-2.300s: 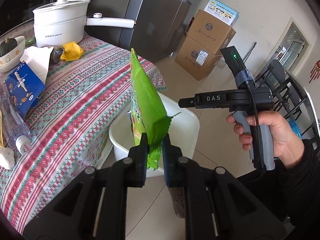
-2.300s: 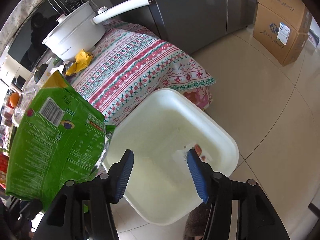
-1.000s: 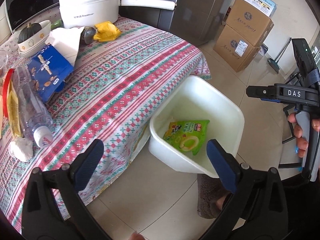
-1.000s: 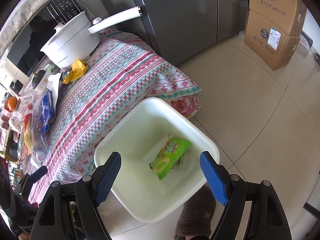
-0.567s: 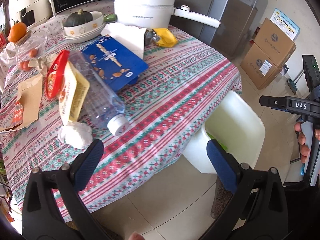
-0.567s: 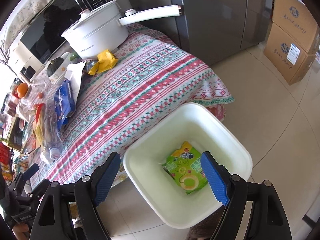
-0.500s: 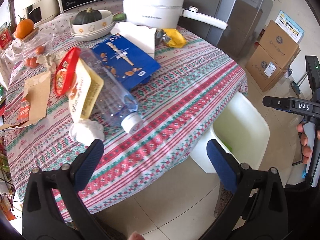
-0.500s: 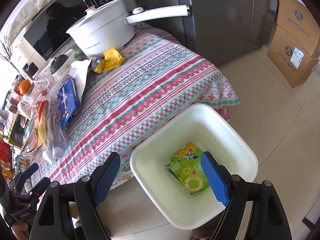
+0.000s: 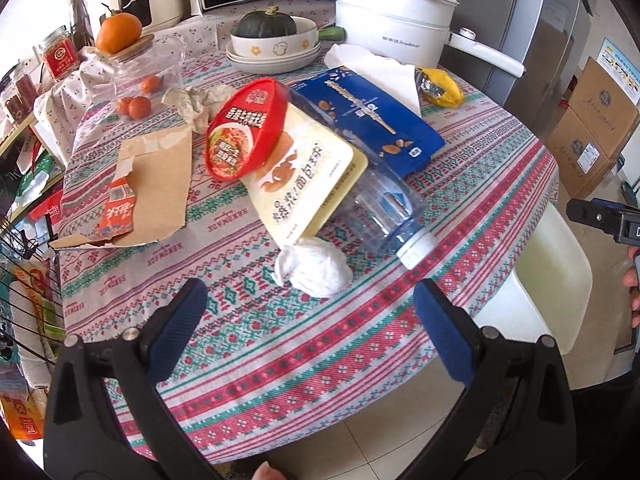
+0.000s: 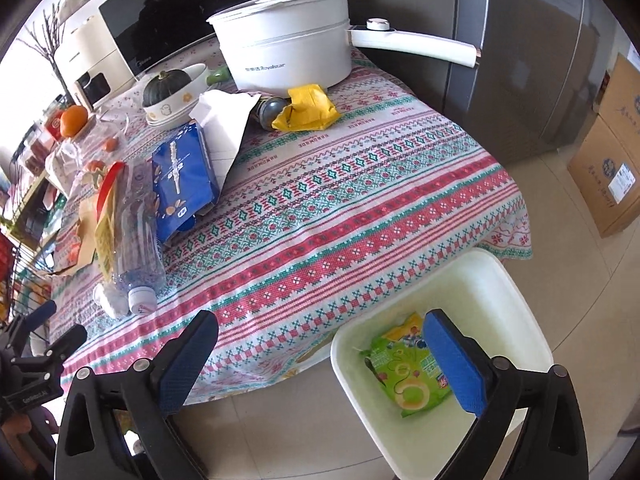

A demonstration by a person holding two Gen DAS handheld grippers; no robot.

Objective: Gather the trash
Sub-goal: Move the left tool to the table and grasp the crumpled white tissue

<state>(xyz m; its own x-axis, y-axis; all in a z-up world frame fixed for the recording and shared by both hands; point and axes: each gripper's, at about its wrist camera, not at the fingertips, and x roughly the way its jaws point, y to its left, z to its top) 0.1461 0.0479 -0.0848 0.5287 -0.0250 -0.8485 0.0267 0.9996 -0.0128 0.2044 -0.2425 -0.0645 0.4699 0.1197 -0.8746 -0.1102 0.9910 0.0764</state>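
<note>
Down in the white bin (image 10: 516,292), which stands on the tiled floor just beside the table's edge, a green snack packet (image 10: 404,372) lies flat on the bottom. The right gripper (image 10: 324,360) hangs above the table edge and the bin with its jaws spread wide, having just been opening further, and nothing sits between its blue pads. On the patterned tablecloth (image 9: 460,216) the rest of the litter is heaped near the front: a crumpled white tissue ball (image 9: 312,268) lies nearest the edge, touching a clear plastic bottle (image 9: 384,208) on its side with its white cap pointing toward the bin. A cream and yellow packet (image 9: 308,184) rests across the bottle, a red bowl lid (image 9: 244,132) leans on that packet, and a blue biscuit bag (image 9: 368,120) lies behind them. A torn brown cardboard piece (image 9: 156,184) is spread to the left, and a yellow wrapper (image 9: 444,88) sits near the white electric pot (image 9: 392,20). The left gripper (image 9: 308,340) hovers over the near tablecloth, just short of the tissue ball, its jaws wide apart and holding nothing.
</note>
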